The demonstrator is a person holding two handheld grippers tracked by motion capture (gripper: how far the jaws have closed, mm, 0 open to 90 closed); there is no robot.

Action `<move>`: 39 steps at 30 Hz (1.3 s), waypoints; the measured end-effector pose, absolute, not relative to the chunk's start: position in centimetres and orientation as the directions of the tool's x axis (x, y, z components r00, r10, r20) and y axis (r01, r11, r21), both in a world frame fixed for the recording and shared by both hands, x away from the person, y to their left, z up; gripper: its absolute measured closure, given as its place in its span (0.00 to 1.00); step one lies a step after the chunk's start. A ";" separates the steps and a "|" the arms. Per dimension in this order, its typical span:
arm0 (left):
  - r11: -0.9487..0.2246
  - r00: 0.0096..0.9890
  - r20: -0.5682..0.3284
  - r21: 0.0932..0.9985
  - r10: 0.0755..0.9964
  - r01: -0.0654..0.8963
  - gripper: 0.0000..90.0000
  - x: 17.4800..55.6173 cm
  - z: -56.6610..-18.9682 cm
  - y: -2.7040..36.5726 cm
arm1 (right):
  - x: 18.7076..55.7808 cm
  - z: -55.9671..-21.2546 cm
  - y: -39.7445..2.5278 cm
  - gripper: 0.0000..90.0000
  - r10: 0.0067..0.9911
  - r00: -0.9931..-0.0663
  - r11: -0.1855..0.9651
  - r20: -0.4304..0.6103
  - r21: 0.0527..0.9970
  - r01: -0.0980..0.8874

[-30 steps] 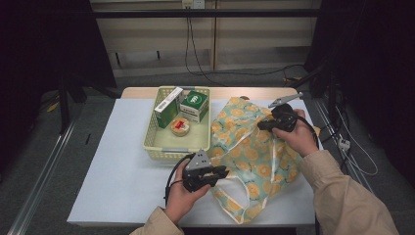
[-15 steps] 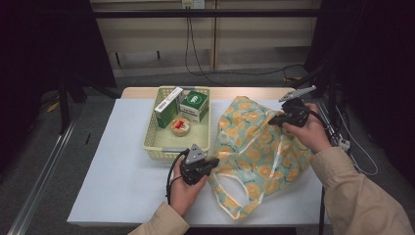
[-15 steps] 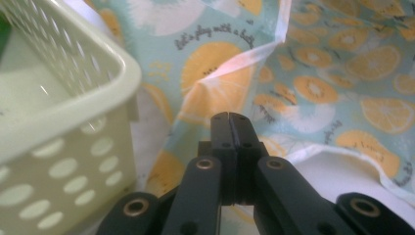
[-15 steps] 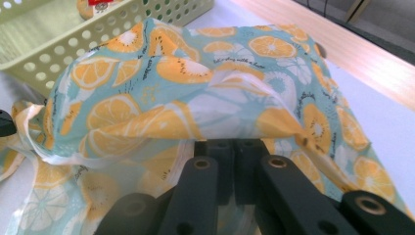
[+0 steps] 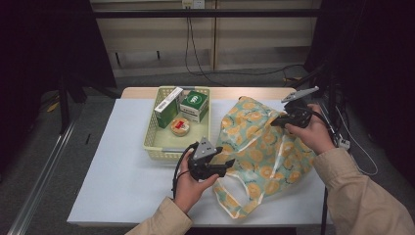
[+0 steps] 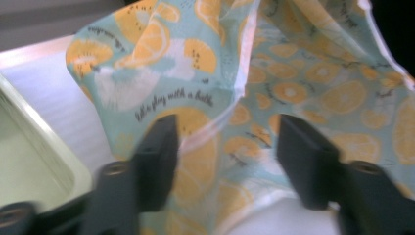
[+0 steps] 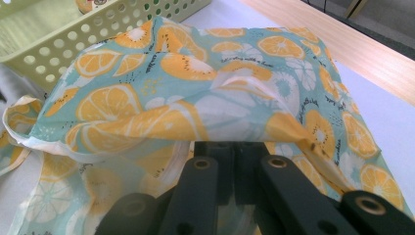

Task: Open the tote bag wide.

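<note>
An orange-slice print cloth bag (image 5: 259, 147) lies on the table's right half. My right gripper (image 5: 275, 121) is shut on the bag's upper layer at its right edge and holds that fold (image 7: 195, 88) raised off the layer below; in the right gripper view the two jaws (image 7: 235, 147) meet under the cloth. My left gripper (image 5: 226, 165) is open at the bag's left edge, beside the basket. In the left gripper view its jaws (image 6: 222, 142) stand wide apart, with the bag's pale hem (image 6: 205, 137) running between them.
A yellow-green perforated basket (image 5: 151, 142) stands left of the bag, holding a green box (image 5: 195, 104), a green-and-white box (image 5: 166, 107) and a small round tin (image 5: 180, 127). White table cover (image 5: 122, 171) lies bare at the left. Cables hang off the right edge.
My right gripper has pulled the bag's edge to the right and lifted it. My left gripper has drawn back off the bag to its left edge, a little farther up the table.
</note>
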State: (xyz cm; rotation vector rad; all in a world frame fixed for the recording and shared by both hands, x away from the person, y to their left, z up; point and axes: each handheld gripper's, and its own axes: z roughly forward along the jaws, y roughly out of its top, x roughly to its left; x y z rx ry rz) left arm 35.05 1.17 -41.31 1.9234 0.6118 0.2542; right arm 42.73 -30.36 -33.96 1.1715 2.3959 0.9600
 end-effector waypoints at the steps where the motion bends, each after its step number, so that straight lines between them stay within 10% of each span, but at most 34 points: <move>1: -0.332 0.844 -0.080 0.896 0.531 0.294 0.37 35.3 -41.2 1.0 | 42.8 -34.0 -30.3 0.99 0.784 -0.620 0.443 0.019 0.682 0.582; 6: -0.374 0.835 -0.047 0.879 0.548 0.295 0.33 36.1 -41.4 0.1 | 42.9 -34.1 -30.0 0.99 0.780 -0.626 0.443 0.027 0.682 0.582; 17: -0.415 0.820 -0.036 0.849 0.572 0.326 0.99 37.2 -40.7 -0.6 | 43.0 -34.2 -30.1 0.99 0.779 -0.626 0.440 0.033 0.683 0.583; 39: -0.259 0.735 -0.183 0.857 0.653 0.444 0.93 42.1 -37.3 2.0 | 43.0 -34.5 -29.9 0.99 0.768 -0.640 0.460 0.037 0.663 0.591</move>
